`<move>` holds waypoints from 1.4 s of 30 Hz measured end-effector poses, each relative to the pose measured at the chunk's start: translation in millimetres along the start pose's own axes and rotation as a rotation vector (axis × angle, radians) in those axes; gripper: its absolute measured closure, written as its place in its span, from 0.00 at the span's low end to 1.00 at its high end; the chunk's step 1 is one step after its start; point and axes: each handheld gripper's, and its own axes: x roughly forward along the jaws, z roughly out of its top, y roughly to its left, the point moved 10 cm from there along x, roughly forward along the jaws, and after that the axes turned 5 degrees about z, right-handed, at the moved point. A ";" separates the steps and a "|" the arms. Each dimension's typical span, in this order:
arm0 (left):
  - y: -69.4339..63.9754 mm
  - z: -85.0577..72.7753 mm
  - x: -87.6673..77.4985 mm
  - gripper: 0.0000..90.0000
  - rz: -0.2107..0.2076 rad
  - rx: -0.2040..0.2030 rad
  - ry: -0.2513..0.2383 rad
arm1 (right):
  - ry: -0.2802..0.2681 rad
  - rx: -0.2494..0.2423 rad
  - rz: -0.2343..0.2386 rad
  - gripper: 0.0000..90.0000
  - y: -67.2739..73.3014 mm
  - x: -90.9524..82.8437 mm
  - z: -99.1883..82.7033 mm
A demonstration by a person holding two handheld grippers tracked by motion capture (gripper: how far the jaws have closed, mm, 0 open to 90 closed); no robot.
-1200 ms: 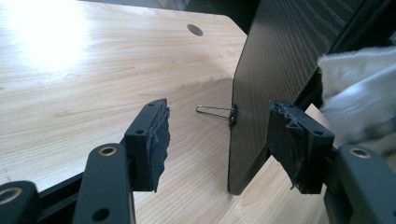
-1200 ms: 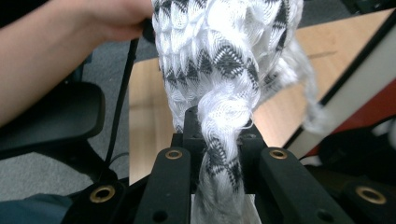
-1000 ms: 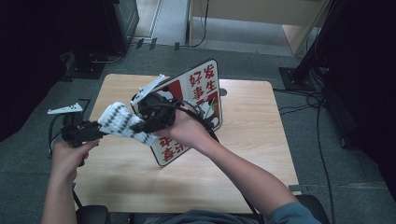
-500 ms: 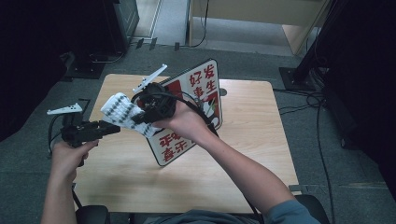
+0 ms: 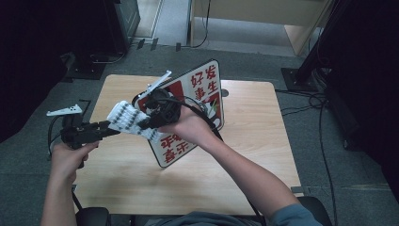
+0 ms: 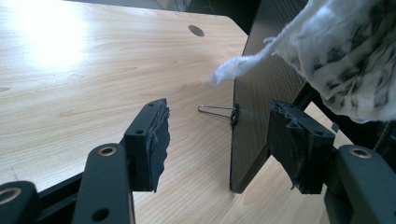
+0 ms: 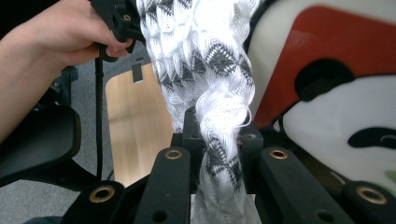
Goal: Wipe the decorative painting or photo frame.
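Above table [image 5: 244, 155], right gripper [image 7: 218, 133] pinching patterned cloth [image 7: 205, 56], seemingly against sign [image 5: 197, 94]

The left gripper [image 5: 106, 126] is held level at the frame's left by the left hand [image 5: 68, 155], jaws spread apart. The right gripper [image 5: 141, 123], near centre, is clamped shut, gripped by the right hand [image 5: 188, 129].

Soft woven cloth [image 7: 205, 70] bunched between matt black jaws; beside them, a glossy sign [image 5: 197, 106] on the pale smooth wooden table [image 5: 254, 122].
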 end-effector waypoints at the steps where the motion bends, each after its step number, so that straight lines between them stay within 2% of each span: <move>1: -0.1 0.0 0.0 0.44 0.000 0.001 0.000 | 0.003 0.006 0.002 0.89 0.3 0.4 -1.6; 21: -1.5 0.6 -2.6 0.44 -0.014 0.001 -0.006 | 0.038 0.032 0.017 0.89 -4.0 11.5 -25.3; 42: -3.5 0.9 -3.5 0.44 -0.010 0.013 -0.006 | 0.062 0.063 0.036 0.89 -9.3 27.7 -53.8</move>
